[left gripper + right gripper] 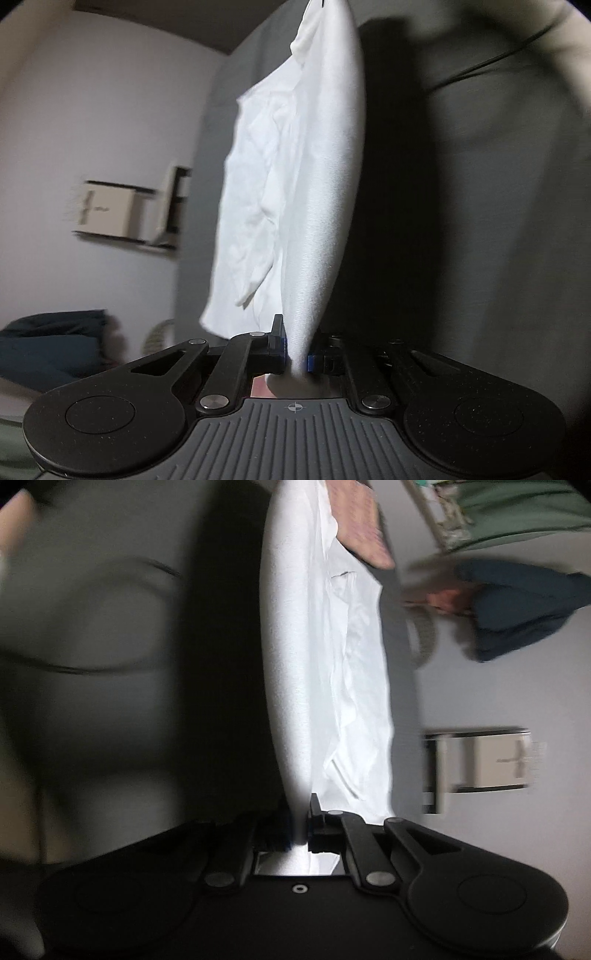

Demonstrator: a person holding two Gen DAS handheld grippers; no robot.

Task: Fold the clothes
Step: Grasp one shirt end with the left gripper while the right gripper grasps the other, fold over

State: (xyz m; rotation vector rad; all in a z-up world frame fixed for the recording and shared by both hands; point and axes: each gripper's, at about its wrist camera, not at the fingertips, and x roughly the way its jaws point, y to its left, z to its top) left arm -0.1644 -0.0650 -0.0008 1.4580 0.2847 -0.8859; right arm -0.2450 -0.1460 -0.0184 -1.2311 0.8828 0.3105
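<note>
You hold a white garment (295, 177) stretched in the air between both sets of tongs, the left tongs (295, 360) closed on one bunched end and the right tongs (300, 830) closed on the other, the cloth pulled into a taut band close in front of your grey-clad torso (480, 221). No table shows in either view, so where the garment will land cannot be told. The grip on each side looks narrow: only a pinched twist of fabric sits between the blue pads (283, 350) of the left tongs, and more tension could draw that twist out and drop one end. Loose folds and what may be a sleeve hang wrinkled off the band's far edge in both views; lay the garment down this way and those folds likely get trapped underneath, leaving a lumpy fold. Both views are blurred, and any swing in the hanging part could wrap it over the tongs or hide the edge you need to line up. A pink cloth (364, 528) lies near the garment's far end in the right view; whether they touch is unclear.
</note>
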